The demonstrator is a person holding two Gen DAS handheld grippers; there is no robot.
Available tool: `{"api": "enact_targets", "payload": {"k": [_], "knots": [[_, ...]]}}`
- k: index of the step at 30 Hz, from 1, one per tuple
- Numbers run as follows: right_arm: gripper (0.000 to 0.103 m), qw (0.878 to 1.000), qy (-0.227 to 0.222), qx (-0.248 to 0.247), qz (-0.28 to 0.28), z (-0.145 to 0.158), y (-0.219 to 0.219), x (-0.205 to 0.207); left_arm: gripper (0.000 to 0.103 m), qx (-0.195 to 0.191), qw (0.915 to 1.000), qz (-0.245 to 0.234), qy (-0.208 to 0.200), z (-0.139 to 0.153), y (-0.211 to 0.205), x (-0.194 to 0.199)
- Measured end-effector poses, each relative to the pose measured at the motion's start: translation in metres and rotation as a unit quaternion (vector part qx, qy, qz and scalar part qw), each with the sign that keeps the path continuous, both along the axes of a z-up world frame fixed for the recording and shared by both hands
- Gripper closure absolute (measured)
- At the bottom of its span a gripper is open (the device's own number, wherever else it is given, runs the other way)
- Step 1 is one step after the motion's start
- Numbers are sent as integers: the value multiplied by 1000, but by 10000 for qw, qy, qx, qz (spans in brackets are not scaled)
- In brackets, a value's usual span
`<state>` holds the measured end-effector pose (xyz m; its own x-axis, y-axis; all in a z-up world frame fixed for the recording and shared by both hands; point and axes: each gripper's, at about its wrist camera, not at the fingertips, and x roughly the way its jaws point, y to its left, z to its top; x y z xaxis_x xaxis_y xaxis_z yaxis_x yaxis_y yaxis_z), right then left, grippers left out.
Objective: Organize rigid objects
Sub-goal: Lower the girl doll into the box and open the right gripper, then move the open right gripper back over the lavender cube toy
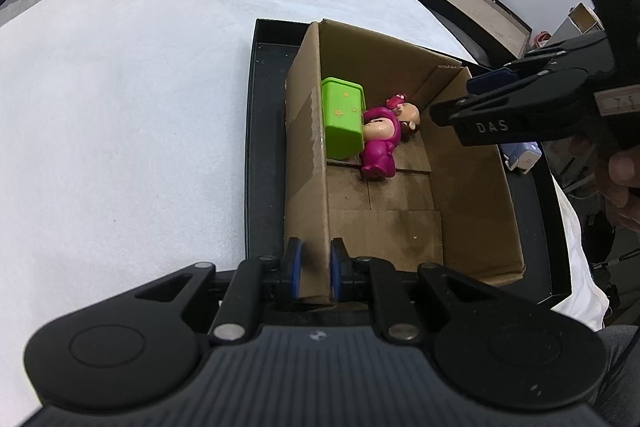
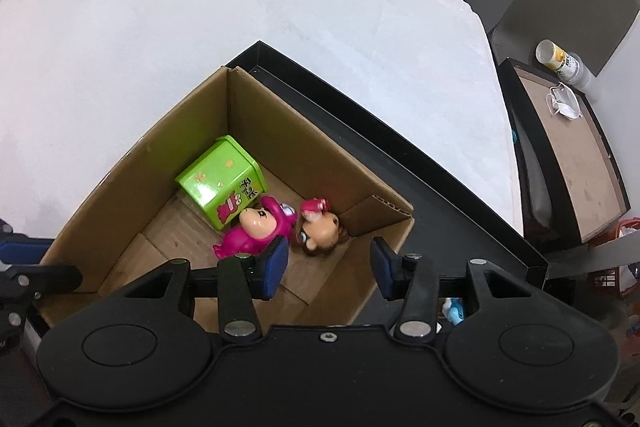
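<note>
A: What is held?

B: The near wall of the cardboard box (image 1: 308, 163) is clamped by the left gripper (image 1: 314, 269); the right gripper (image 2: 330, 273) is spread wide above the box, nothing gripped.

A: And progress?

B: A green tin (image 2: 220, 181), pink figure (image 2: 252, 231) and brown-haired figure (image 2: 322, 231) are already lodged at the box's far end. A blue-white toy (image 1: 522, 157) just outside the box is judged left.

The left tool (image 1: 313, 269) clamps the near wall of the cardboard box (image 1: 472, 187); inside, against its far end, lie a green tin (image 1: 343, 117) and a pink figure (image 1: 380, 143).
</note>
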<state>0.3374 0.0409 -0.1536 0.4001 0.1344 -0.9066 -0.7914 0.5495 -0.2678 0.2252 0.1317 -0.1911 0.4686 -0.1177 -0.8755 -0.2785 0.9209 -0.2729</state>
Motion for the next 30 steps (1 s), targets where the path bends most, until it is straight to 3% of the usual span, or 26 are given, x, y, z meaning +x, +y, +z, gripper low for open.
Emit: {"api": "enact_targets", "payload": {"k": [20, 30], "knots": [[20, 9987, -16, 494, -123, 32, -37, -6, 89, 61, 10000, 13, 37, 1, -2, 0], [15, 9968, -5, 707, -376, 45, -73, 3, 89, 96, 9999, 30, 51, 1, -3, 0]]}}
